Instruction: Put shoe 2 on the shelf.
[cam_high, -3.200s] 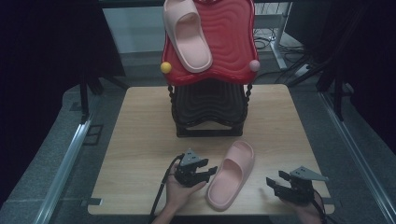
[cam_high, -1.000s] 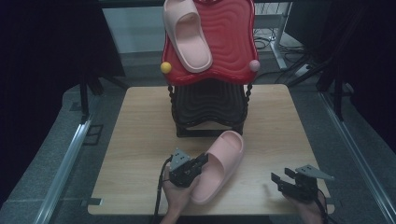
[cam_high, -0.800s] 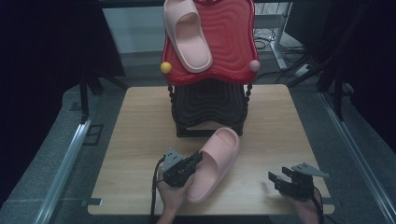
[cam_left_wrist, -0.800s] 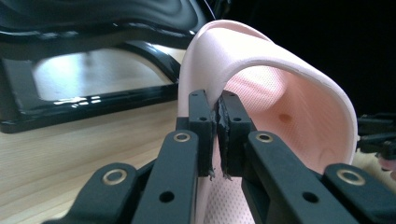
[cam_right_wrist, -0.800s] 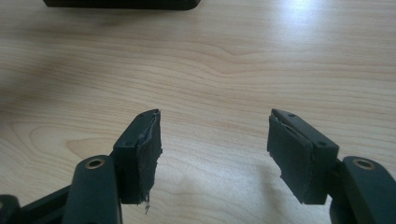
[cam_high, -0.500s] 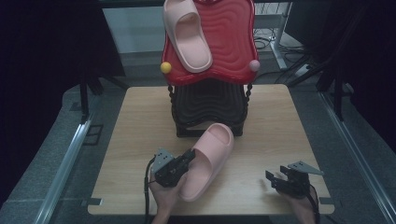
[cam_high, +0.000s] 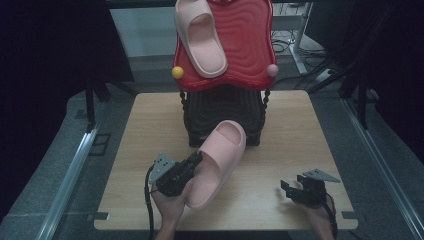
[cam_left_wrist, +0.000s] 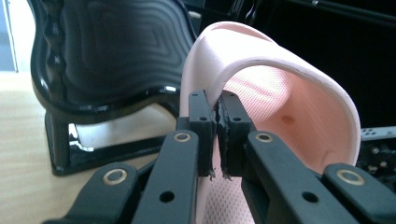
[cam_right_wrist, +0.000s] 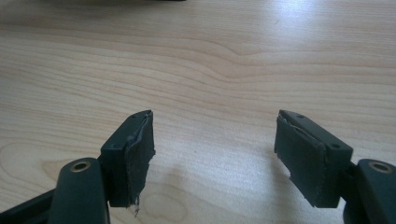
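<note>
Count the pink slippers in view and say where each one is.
2. One slipper lies on the sloping red top of the rack. The other slipper is clamped by its side wall in the left gripper, over the table. The rack could hide more.

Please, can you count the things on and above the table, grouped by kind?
Pink slippers: 2 (one on the red rack, one held)
Rack, red and black: 1
Knobs on the rack: 2 (yellow, pink)
Grippers: 2 (left, right)
Total: 7
</note>
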